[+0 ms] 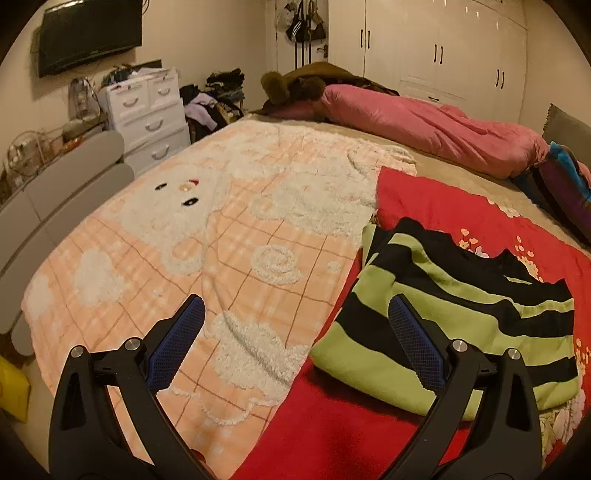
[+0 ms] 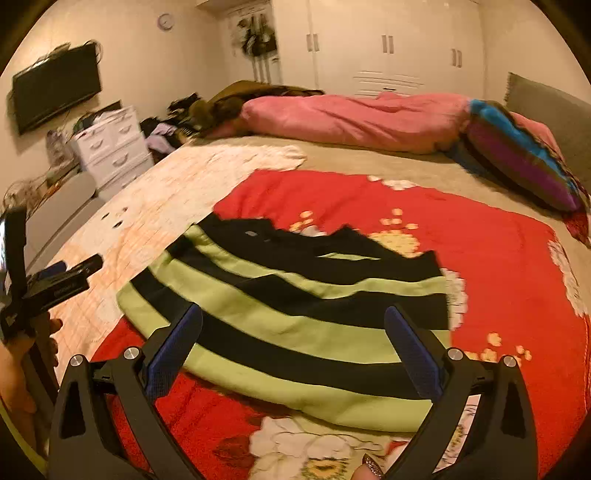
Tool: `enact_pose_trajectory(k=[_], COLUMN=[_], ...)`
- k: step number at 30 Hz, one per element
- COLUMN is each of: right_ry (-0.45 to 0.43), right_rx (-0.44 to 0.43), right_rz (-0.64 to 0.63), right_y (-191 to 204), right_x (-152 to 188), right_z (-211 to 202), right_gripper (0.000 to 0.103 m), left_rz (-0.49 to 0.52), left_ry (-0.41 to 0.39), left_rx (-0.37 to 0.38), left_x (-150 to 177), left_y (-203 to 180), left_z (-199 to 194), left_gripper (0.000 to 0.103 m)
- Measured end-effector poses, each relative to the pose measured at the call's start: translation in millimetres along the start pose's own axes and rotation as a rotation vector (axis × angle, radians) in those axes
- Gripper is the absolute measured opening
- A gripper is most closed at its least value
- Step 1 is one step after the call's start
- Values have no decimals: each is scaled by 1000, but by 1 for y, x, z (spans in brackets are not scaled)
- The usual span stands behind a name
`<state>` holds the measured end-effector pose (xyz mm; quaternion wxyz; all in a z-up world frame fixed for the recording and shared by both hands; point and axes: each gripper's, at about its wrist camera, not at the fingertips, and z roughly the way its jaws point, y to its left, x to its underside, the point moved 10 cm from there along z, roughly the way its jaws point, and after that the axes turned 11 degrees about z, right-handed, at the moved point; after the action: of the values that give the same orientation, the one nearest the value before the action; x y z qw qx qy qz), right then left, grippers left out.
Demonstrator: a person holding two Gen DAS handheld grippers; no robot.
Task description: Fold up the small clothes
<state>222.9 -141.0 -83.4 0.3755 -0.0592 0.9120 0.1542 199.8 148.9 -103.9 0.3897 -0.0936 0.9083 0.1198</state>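
A green and black striped top (image 1: pixel 454 317) lies folded flat on a red flowered blanket (image 1: pixel 436 206); it also shows in the right wrist view (image 2: pixel 295 317). My left gripper (image 1: pixel 295 314) is open and empty, above the blankets just left of the top. My right gripper (image 2: pixel 293 325) is open and empty, hovering over the top's near edge. The left gripper (image 2: pixel 55 284) shows at the left edge of the right wrist view.
A peach checked blanket (image 1: pixel 207 236) with a fluffy white bear covers the bed's left half. A pink duvet (image 1: pixel 424 125) and striped pillow (image 2: pixel 524 155) lie at the far side. White drawers (image 1: pixel 147 114), a wall TV (image 1: pixel 88 33) and wardrobes (image 1: pixel 443 44) stand beyond.
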Motion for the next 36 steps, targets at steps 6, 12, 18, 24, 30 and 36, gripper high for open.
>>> enact_pose_trajectory(k=[6, 12, 18, 24, 30, 36], right_ry=[41, 84, 112, 124, 105, 105], right_rx=[-33, -61, -82, -81, -41, -192], right_rz=[-83, -167, -275, -387, -514, -307], right_y=[45, 86, 126, 160, 178, 156], right_x=[16, 39, 67, 85, 101, 74], right_z=[24, 54, 81, 112, 144, 140], right_gripper=[98, 99, 99, 99, 79, 6], left_rz=[-44, -97, -207, -285, -312, -341], left_ry=[47, 88, 94, 94, 89, 92], left_rx=[1, 3, -27, -26, -7, 65], left_x=[12, 25, 32, 39, 40, 39], left_y=[12, 25, 54, 72, 74, 65], left_z=[19, 38, 47, 51, 54, 58], left_gripper=[93, 93, 93, 93, 93, 93])
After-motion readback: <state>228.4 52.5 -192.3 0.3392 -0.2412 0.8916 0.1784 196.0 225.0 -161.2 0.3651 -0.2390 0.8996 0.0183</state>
